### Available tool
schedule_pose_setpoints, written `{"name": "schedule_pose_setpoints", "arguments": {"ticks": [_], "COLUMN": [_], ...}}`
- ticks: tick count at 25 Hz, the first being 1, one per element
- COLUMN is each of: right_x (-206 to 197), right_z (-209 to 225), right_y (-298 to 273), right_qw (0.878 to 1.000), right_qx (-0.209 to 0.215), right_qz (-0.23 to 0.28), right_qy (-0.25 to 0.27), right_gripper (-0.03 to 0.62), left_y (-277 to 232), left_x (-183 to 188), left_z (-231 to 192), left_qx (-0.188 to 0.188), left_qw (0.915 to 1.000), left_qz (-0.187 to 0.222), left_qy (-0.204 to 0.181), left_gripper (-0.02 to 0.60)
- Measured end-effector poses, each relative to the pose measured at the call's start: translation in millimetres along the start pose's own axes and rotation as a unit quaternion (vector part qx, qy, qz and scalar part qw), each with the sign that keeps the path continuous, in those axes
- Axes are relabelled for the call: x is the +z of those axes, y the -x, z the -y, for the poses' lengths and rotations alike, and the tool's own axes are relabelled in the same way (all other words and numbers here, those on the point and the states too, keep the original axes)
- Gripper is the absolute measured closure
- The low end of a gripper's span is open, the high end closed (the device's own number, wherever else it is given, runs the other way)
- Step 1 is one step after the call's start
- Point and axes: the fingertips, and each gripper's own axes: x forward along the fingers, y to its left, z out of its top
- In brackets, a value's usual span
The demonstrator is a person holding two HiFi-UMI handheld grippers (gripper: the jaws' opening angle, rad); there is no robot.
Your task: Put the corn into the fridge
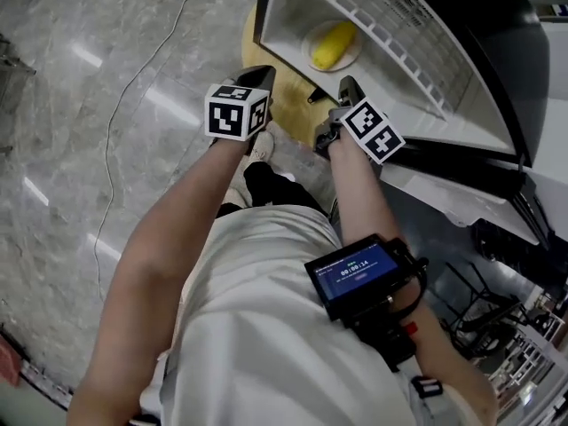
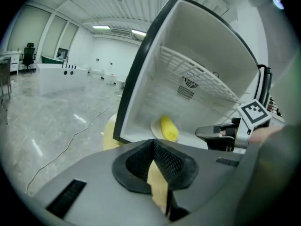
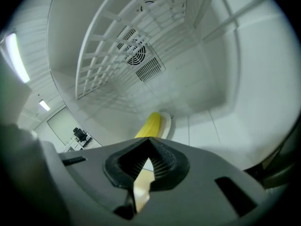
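Observation:
A yellow corn cob [image 1: 334,44] lies on a small pale plate [image 1: 352,59] on the floor of the open white fridge [image 1: 288,16]. Both grippers hover just outside the opening. My left gripper [image 1: 260,75] is shut and holds nothing; the corn [image 2: 168,127] shows beyond its tips [image 2: 153,145], and the right gripper [image 2: 207,133] reaches in from the right of that view. My right gripper [image 1: 349,86] is also shut and holds nothing. In its own view the closed jaws [image 3: 149,144] point at the corn [image 3: 150,125] on the plate [image 3: 166,123].
A white wire shelf [image 1: 390,20] spans the fridge above the plate. The fridge stands on a round yellow base [image 1: 252,50] on a grey marble floor. A thin cable [image 1: 115,118] runs across the floor at left. A screen device [image 1: 357,273] is strapped to the right forearm.

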Motion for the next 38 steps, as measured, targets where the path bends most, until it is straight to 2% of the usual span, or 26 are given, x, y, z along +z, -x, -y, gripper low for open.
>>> {"name": "schedule_pose_setpoints", "arguments": {"ticks": [5,16,20,27,32,38], "right_x": [0,-5,-8,-5,-3,-5], "right_z": [-6,-32,-42,-65,-77,-93], "right_y": [21,64,81,115,145,171], "right_qw": [1.0,0.994,0.989,0.974,0.96,0.949], "right_qx": [0.02,0.086,0.113,0.178,0.226,0.261], "right_qz": [0.004,-0.007,-0.012,0.001,0.013,0.022], "right_qy": [0.016,0.067,0.09,0.14,0.167,0.177], "right_gripper": [0.588,0.588,0.588,0.588,0.588,0.588], "left_y": [37,100,109,124,135,160], "left_x": [10,2,7,22,16,17], "left_z": [6,31,54,86,104,115], "left_qx": [-0.003,-0.016,-0.035,-0.073,-0.093,-0.115], "left_qw": [0.9994,0.9979,0.996,0.9908,0.9883,0.9835], "left_qz": [0.029,0.06,0.077,0.104,0.108,0.123], "left_qy": [-0.016,-0.021,-0.028,-0.045,-0.054,-0.065], "left_gripper": [0.574,0.574,0.574,0.574,0.574,0.574]}}
